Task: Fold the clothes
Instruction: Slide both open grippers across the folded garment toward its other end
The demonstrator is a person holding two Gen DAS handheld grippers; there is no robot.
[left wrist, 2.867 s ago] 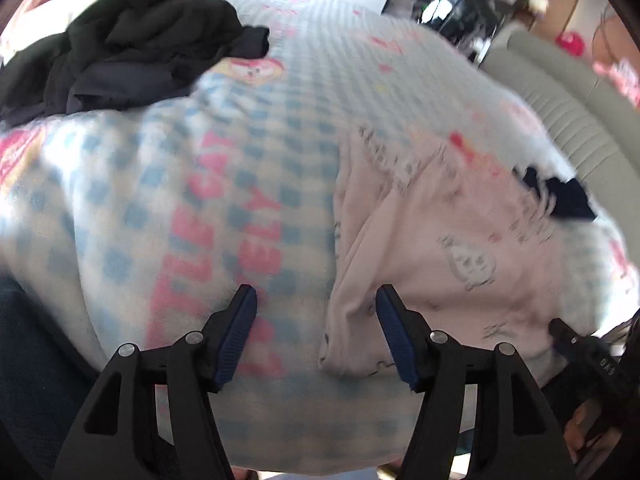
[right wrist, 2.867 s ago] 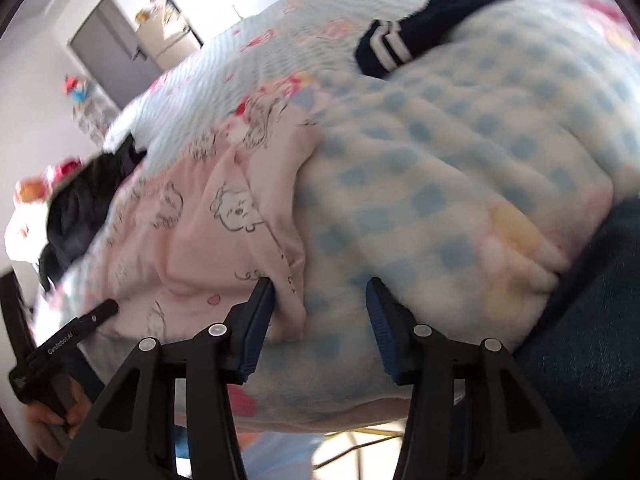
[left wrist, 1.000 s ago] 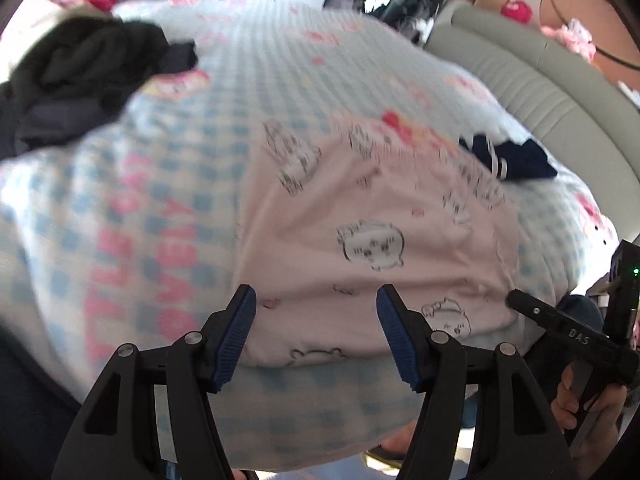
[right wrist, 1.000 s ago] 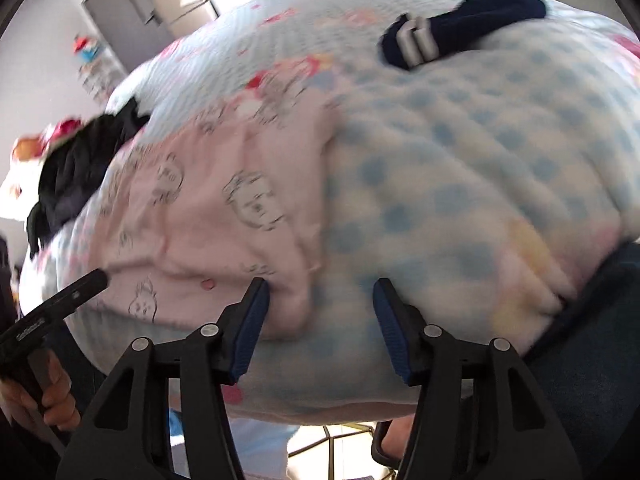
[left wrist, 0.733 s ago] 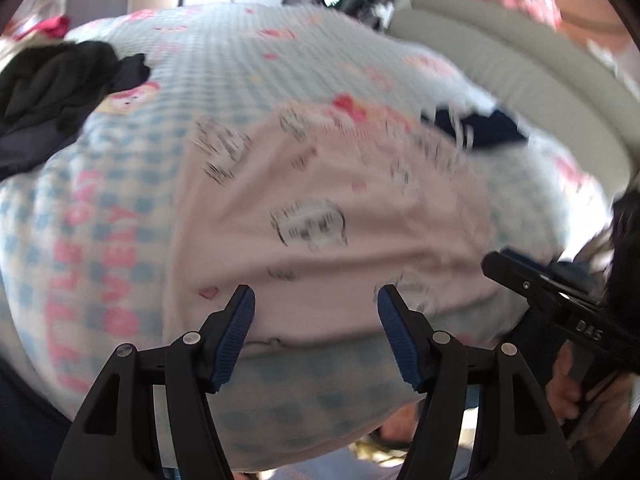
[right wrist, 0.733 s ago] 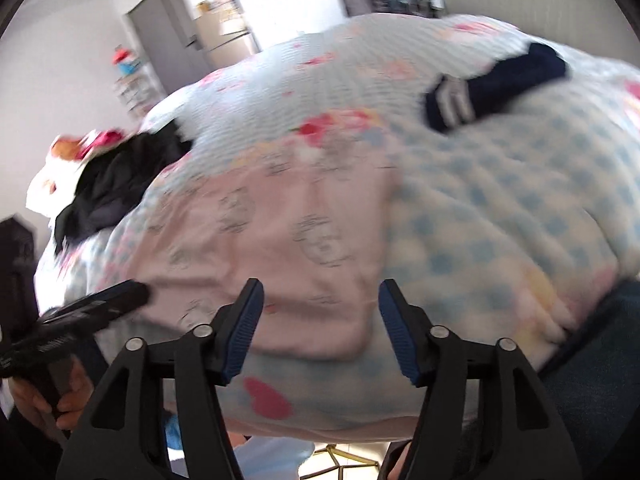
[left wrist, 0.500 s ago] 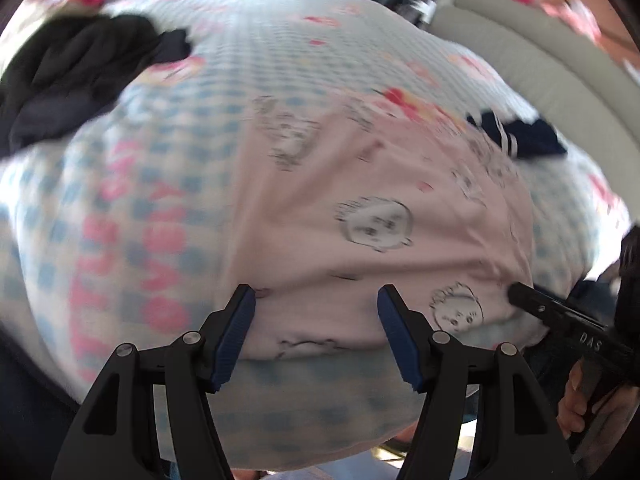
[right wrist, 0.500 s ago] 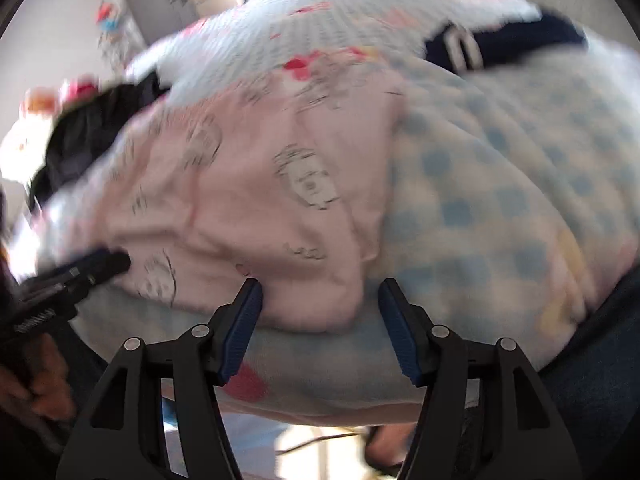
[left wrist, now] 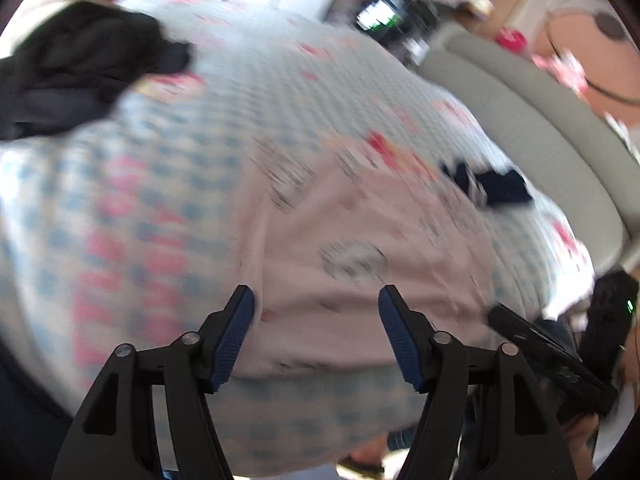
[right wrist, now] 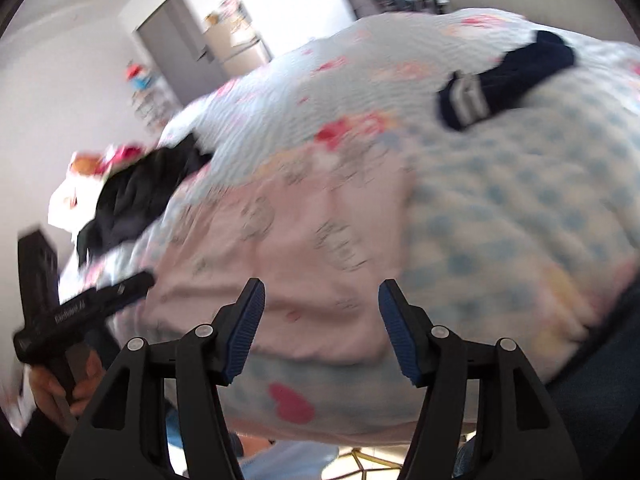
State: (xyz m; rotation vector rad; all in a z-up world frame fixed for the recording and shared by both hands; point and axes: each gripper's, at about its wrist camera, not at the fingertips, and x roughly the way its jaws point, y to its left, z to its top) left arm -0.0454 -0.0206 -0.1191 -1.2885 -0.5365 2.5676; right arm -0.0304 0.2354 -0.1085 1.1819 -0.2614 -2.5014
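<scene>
The pink garment [left wrist: 352, 248] lies flat on the bed [left wrist: 168, 184], near edge. My left gripper [left wrist: 316, 330] is opening and my right gripper [right wrist: 320, 328] is spread, both empty. It looks soft and light, so I would pinch its near corners.

A blue-and-white checked blanket [left wrist: 168, 208] with pink cartoon prints covers the bed. A grey padded headboard [left wrist: 532, 120] runs along its far side. A grey door [right wrist: 182, 36] stands beyond.

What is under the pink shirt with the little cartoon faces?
The pink cartoon-print garment lies flat on a blue-and-white checked blanket, which shows all around it. Whatever lies beneath its middle is covered.
</scene>
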